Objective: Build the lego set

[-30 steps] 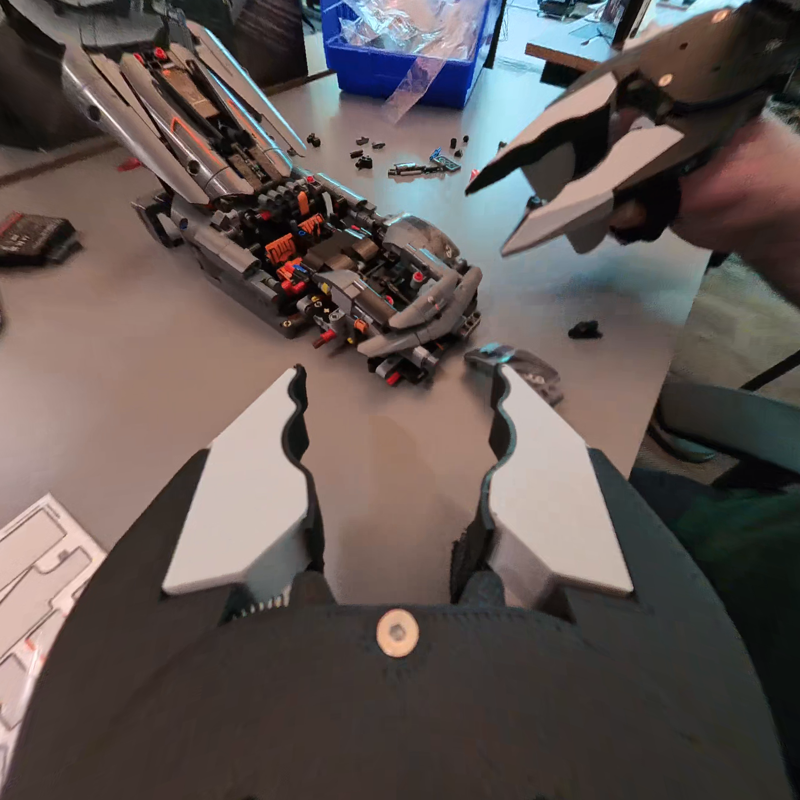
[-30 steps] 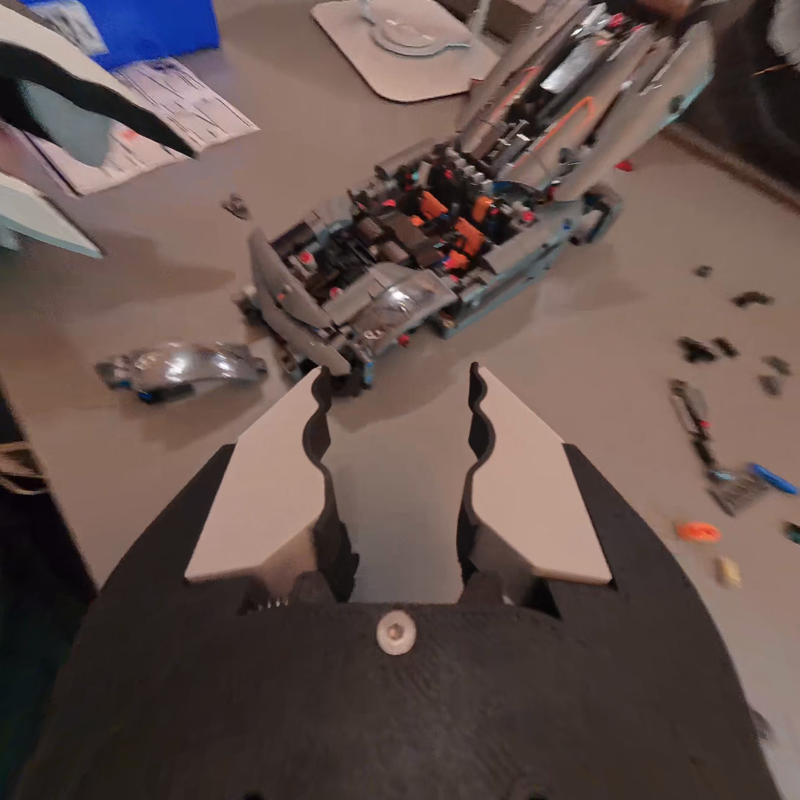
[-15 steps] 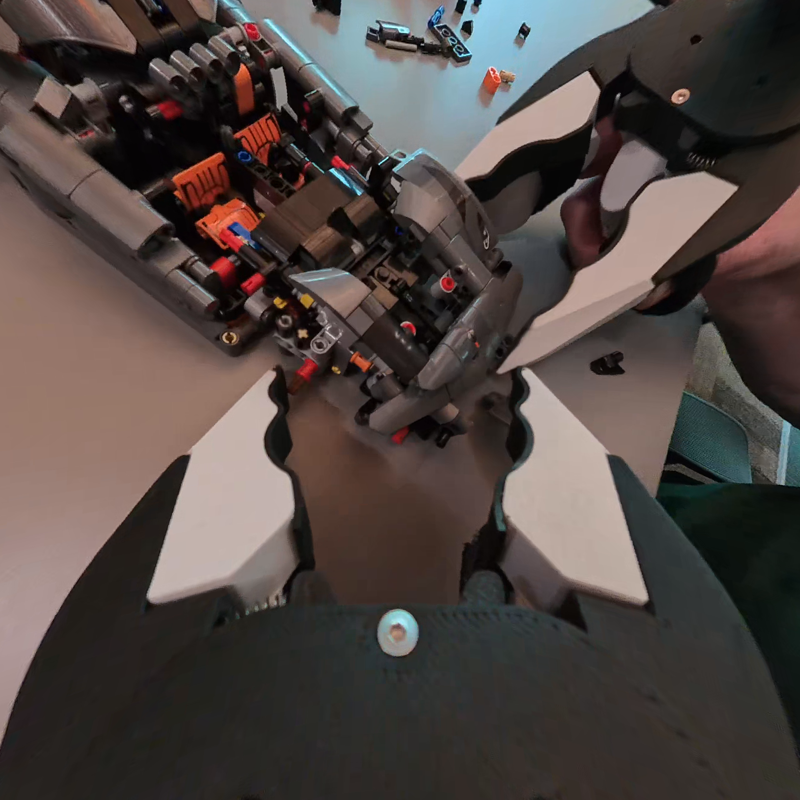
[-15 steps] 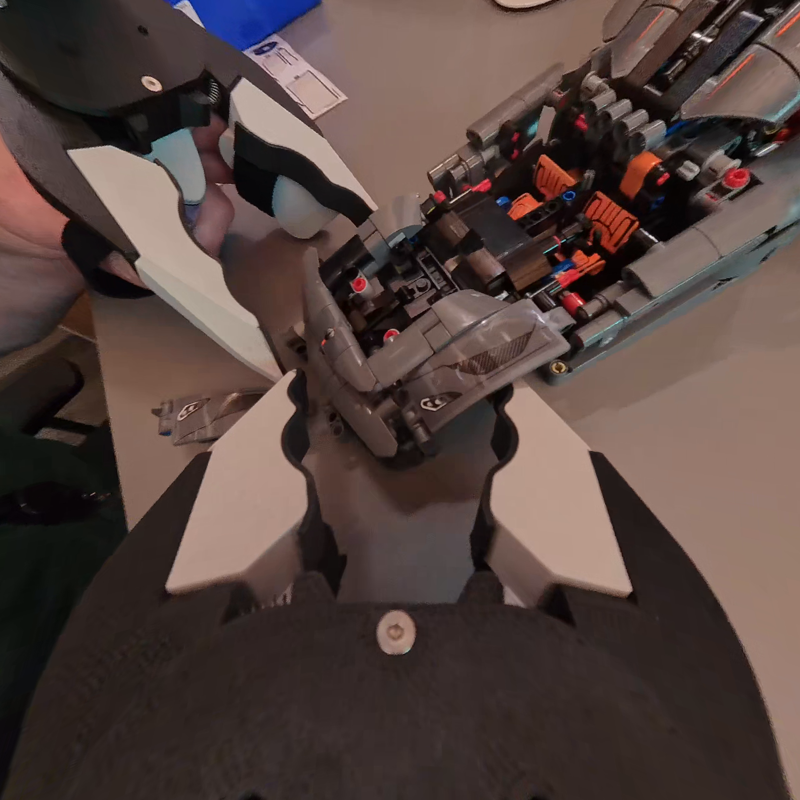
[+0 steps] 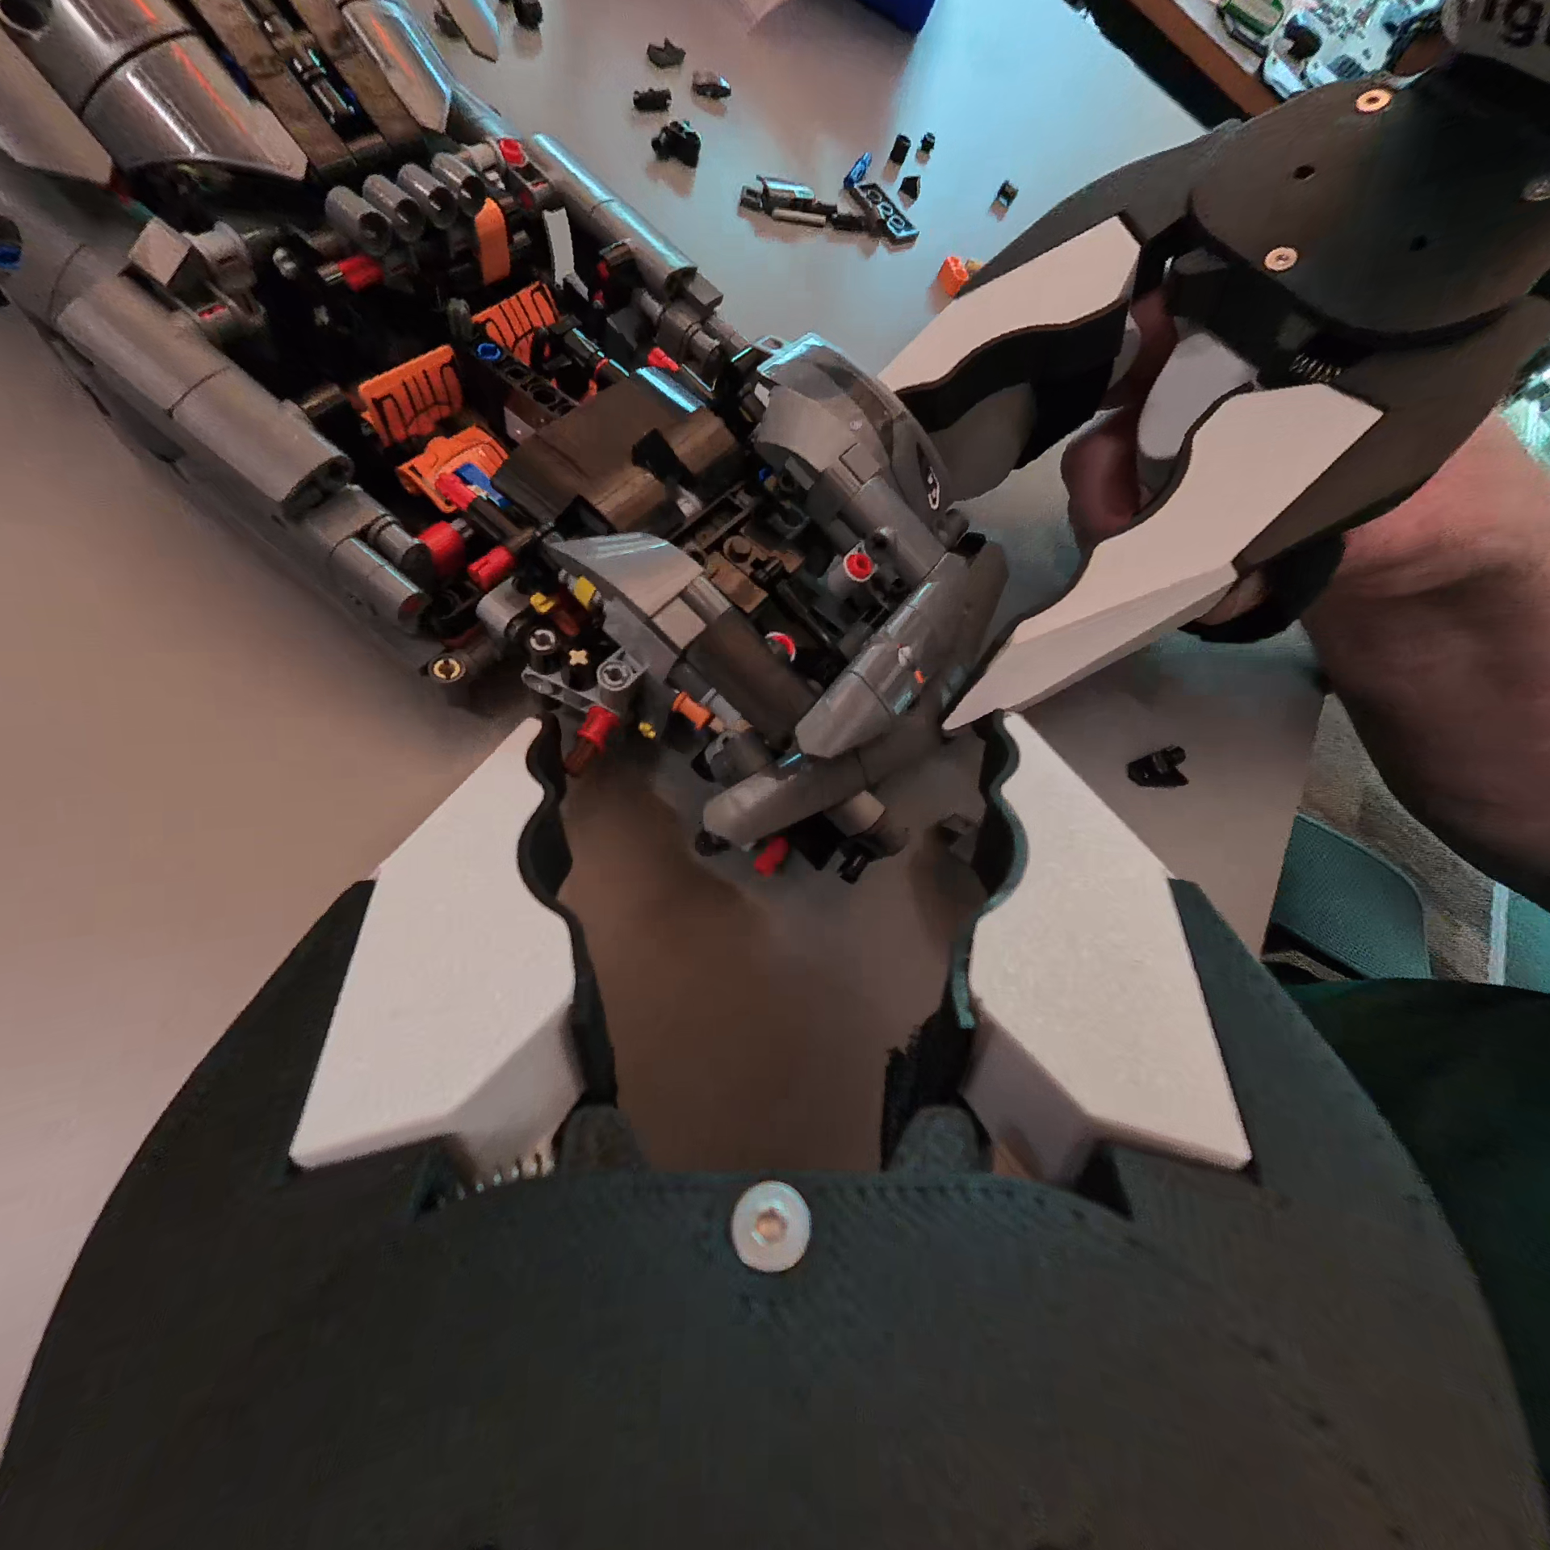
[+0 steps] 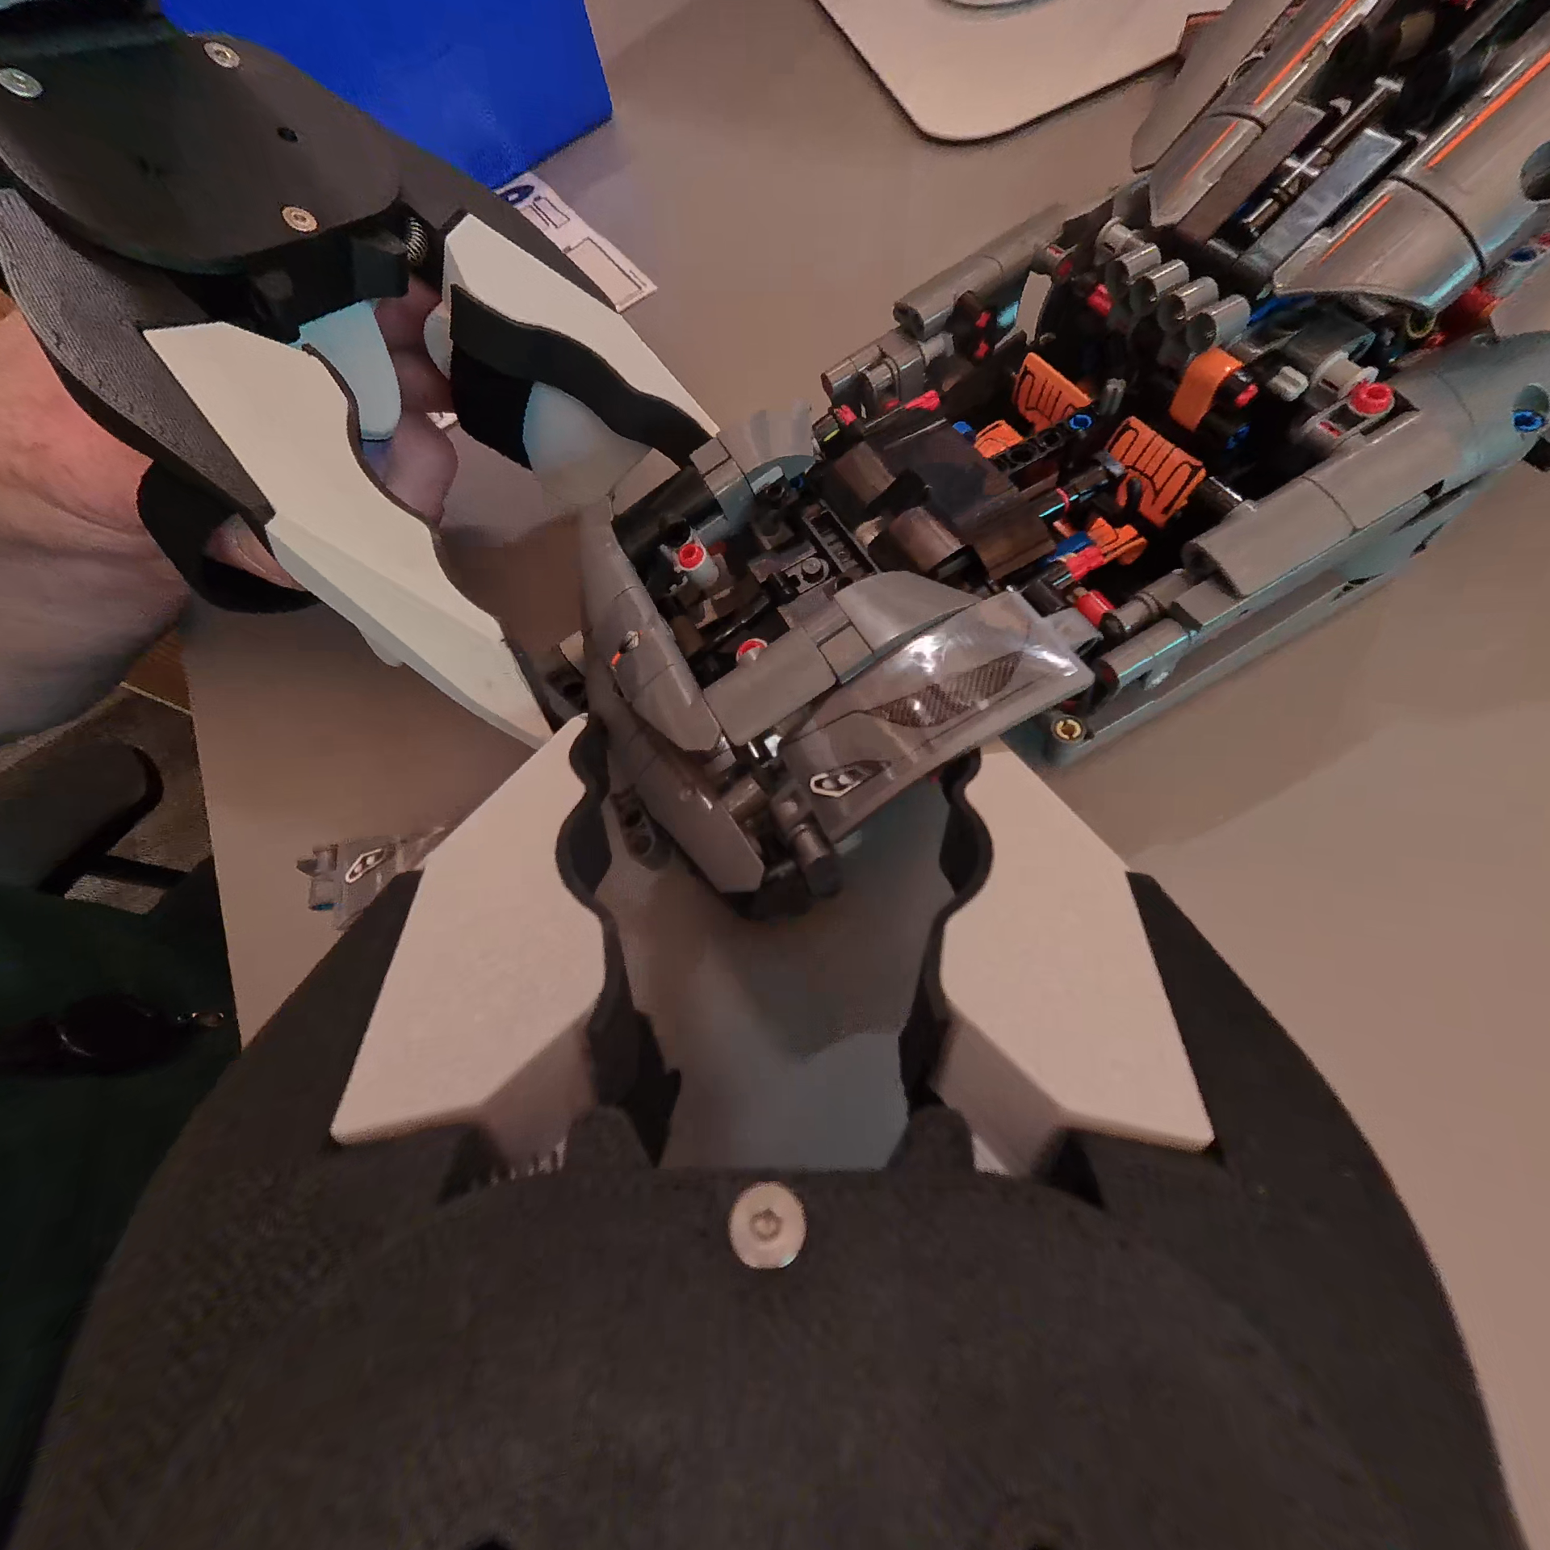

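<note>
A large grey Lego car model (image 5: pixel 520 436) with orange and red inner parts lies on the grey table, also seen in the right wrist view (image 6: pixel 964 587). My left gripper (image 5: pixel 767 738) is open, its fingertips either side of the model's nose, holding nothing. My right gripper (image 6: pixel 772 746) is open around the same front corner, under the clear headlight cover (image 6: pixel 948 671). Each gripper shows in the other's view: the right (image 5: pixel 923 553) at the model's right side, the left (image 6: pixel 621 587) at its left. A loose grey fender piece (image 6: pixel 361 864) lies by the table edge.
Small loose pieces (image 5: pixel 822 201), an orange piece (image 5: pixel 952 273) and a black piece (image 5: pixel 1157 767) lie on the table. A blue bin (image 6: pixel 419 75), a printed sheet (image 6: pixel 587 252) and a grey mat (image 6: pixel 1006 67) sit farther off. The table edge and a teal chair (image 5: pixel 1342 906) are close on the right.
Both grippers have moved in from apart and above to the model's front end and now flank its nose. Both have stayed open.
</note>
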The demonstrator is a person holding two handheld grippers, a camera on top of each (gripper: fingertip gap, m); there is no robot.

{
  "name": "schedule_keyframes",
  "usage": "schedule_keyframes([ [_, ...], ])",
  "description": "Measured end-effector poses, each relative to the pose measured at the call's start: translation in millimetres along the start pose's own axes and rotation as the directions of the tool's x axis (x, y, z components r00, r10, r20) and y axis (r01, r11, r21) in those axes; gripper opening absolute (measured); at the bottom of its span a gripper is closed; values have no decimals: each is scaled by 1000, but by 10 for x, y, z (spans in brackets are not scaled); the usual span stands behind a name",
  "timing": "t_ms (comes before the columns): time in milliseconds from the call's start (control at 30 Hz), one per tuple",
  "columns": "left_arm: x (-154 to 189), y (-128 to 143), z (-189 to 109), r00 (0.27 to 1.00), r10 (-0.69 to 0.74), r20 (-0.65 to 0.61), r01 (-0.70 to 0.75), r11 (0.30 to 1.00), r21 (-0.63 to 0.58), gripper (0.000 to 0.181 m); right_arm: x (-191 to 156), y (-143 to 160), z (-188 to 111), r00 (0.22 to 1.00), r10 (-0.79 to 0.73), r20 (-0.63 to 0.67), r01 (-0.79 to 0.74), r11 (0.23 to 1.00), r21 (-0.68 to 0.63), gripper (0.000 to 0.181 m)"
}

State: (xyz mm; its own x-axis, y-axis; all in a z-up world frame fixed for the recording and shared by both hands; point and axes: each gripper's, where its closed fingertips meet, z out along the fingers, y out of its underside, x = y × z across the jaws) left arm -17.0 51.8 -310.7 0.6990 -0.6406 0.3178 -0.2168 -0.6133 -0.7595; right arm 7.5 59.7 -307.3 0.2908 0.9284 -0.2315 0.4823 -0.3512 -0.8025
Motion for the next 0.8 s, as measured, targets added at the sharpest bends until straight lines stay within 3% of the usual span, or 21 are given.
schedule_keyframes([
  [500,-262,-448,-171,992,-81,-94,82,997,9,101,182,-554,45,997,80,19,-80,997,8,79],
  [800,-634,-439,-332,991,-87,-97,83,995,-49,102,208,-736,350,993,110,33,-110,994,-18,76],
])
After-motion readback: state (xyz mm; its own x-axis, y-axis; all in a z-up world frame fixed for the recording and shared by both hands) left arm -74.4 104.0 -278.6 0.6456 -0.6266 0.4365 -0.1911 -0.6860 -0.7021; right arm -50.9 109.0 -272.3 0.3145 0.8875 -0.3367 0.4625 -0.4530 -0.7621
